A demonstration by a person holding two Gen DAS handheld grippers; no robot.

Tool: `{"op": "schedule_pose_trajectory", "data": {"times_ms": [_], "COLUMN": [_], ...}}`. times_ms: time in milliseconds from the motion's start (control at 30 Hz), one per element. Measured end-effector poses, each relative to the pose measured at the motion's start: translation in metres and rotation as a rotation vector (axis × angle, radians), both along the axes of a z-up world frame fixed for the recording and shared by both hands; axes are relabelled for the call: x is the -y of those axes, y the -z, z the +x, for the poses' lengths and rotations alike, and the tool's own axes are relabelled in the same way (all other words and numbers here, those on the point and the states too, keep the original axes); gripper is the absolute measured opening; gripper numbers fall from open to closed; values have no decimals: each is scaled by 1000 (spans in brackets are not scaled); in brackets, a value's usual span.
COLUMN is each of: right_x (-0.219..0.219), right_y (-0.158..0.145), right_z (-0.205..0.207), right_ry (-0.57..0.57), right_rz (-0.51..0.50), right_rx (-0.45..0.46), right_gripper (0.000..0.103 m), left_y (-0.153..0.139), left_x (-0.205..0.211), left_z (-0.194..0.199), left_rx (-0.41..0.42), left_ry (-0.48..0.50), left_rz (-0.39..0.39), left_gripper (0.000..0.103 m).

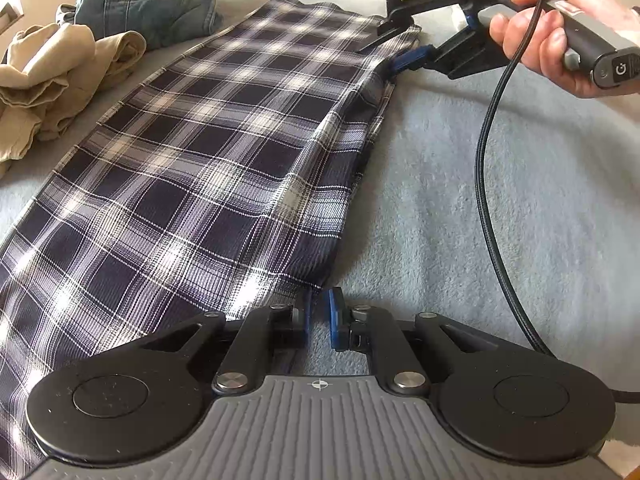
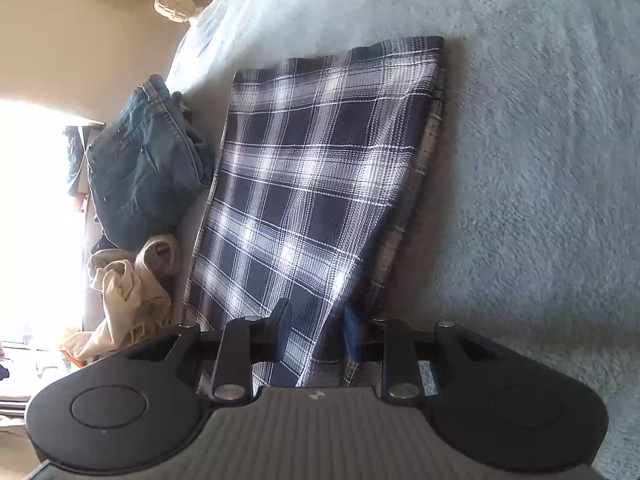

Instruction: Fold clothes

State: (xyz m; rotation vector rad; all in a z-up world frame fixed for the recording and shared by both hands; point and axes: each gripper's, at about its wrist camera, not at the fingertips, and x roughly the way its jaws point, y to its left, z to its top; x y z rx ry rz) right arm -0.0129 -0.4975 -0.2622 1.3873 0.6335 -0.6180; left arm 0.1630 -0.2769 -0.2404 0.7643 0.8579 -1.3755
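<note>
A navy-and-white plaid garment (image 1: 208, 152) (image 2: 312, 184) lies flat in a long strip on the pale blue blanket (image 1: 500, 208). My left gripper (image 1: 319, 318) sits at its near corner, open by a narrow gap, and only blanket shows between the blue pads (image 1: 335, 320). At the garment's far end a hand (image 1: 560, 40) holds my right gripper (image 1: 394, 50). It stands partly open, one finger over the cloth and the other at the cloth's side edge. In the right wrist view the plaid cloth runs between its spread fingers (image 2: 282, 320), around my right gripper (image 2: 316, 326).
Folded blue jeans (image 1: 148, 0) (image 2: 140, 176) and a crumpled beige garment (image 1: 52, 80) (image 2: 128, 292) lie on the far side of the plaid piece. A black cable (image 1: 488, 168) hangs from the right gripper across the bare blanket (image 2: 540, 160).
</note>
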Motion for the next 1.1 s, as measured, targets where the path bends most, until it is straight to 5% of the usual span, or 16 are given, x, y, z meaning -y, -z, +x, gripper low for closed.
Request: {"op": "schedule_pose_trajectory", "data": {"times_ms": [67,233,500,733,1100], "right_x": [1,-2,-1,-6,-92], "right_y": [5,-3,-13,-26,-23], "right_z": [2,2,14,4,74], "right_ry": [-3,-31,-123,-103,-706], "right_rz": [6,-54,-179,-161,-515], "right_rx": [-13,-46,-177,-136,-328], "right_gripper": [29,2,0,5,5], "left_y": [1,-7,-5,-11,-28], "left_x": [2,-4,-10,-11,-30], "left_z": [-1,1,11,17,32], "left_rx": [0,-14,-52,-110,-106], "left_ry": [-2,1,41,-23,-102], "left_rz": [-2,-36,1,-1,-31], "left_gripper": [6,0,0,0,0]}}
